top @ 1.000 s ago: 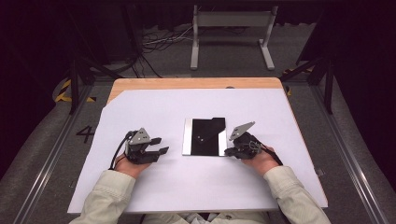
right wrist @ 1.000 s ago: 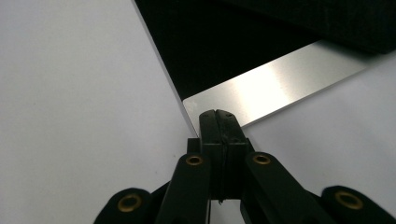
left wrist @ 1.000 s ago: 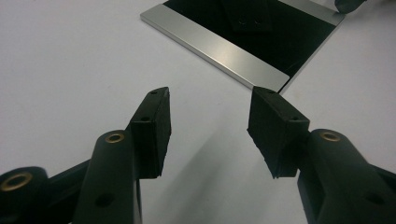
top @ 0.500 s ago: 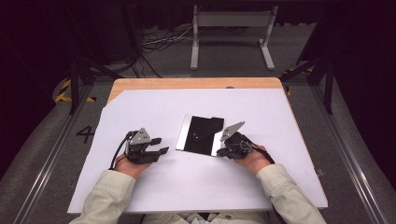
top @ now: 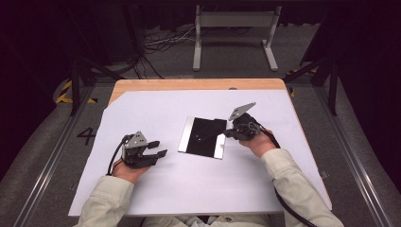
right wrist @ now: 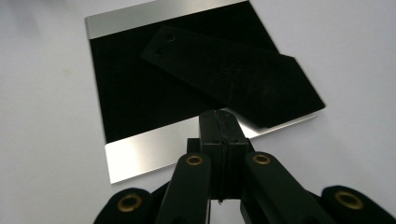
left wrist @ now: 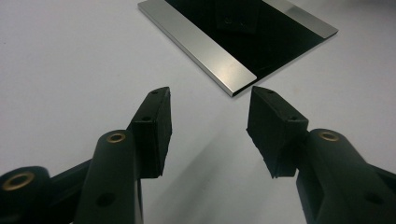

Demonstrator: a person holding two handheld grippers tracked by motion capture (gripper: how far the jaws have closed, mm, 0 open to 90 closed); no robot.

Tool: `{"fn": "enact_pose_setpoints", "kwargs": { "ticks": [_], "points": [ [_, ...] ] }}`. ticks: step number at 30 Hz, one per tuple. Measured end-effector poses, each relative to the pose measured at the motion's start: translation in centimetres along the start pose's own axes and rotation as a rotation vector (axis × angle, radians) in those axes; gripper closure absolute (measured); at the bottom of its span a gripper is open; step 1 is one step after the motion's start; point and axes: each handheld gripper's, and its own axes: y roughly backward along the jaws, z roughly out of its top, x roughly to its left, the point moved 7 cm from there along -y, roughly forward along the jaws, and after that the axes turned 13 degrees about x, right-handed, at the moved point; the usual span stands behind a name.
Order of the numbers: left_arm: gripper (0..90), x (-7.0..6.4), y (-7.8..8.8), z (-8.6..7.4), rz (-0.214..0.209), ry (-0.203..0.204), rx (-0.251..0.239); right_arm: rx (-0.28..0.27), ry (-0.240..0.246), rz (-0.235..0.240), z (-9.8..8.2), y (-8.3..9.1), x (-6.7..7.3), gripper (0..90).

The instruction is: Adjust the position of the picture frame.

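A black plate with silver edge strips (top: 204,137) is seen flat on the white-covered counter (top: 156,111), just below the frame's centre in the high view. The right hand-held gripper (top: 230,133) is clenched with nothing visibly gripped, its tips at the plate's right edge. The left hand-held gripper (left wrist: 208,125) is held released, lower left, well apart from the plate.

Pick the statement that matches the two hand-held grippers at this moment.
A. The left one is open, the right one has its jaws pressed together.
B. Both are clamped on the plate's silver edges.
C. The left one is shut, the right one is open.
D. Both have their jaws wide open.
A: the left hand-held gripper shows a wide gap between its jaws short of the black plate, while the right hand-held gripper has its jaws pressed together.
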Motion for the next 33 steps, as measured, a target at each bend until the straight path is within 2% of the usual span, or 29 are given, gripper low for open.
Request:
{"fn": "enact_pose_setpoints", "kwargs": {
  "ticks": [8,14,15,21,30,33],
  "points": [
    [50.1,0.0,0.4,-0.4,0.011,0.012,-0.011,-0.031,-0.072,-0.007,1.0,-0.7,-3.0,90.0],
    [49.8,-0.4,0.8,-1.5,0.022,0.023,-0.004,-0.037,-0.102,-0.007,1.6,-1.2,-4.9,90.0],
    [49.8,-0.3,0.9,-1.6,0.029,0.016,-0.003,-0.041,-0.108,-0.005,1.7,-1.3,-5.2,90.0],
    [49.7,-0.3,1.3,-2.5,0.048,0.042,0.002,-0.044,-0.116,-0.014,2.3,-1.9,-6.3,90.0],
    [48.9,-0.3,2.0,-3.6,0.069,0.054,0.004,-0.042,-0.153,-0.042,2.6,-3.2,-7.9,90.0],
    [48.8,-0.3,2.3,-3.8,0.073,0.055,0.001,-0.021,-0.163,-0.041,2.5,-3.8,-8.4,90.0]
  ]
}}
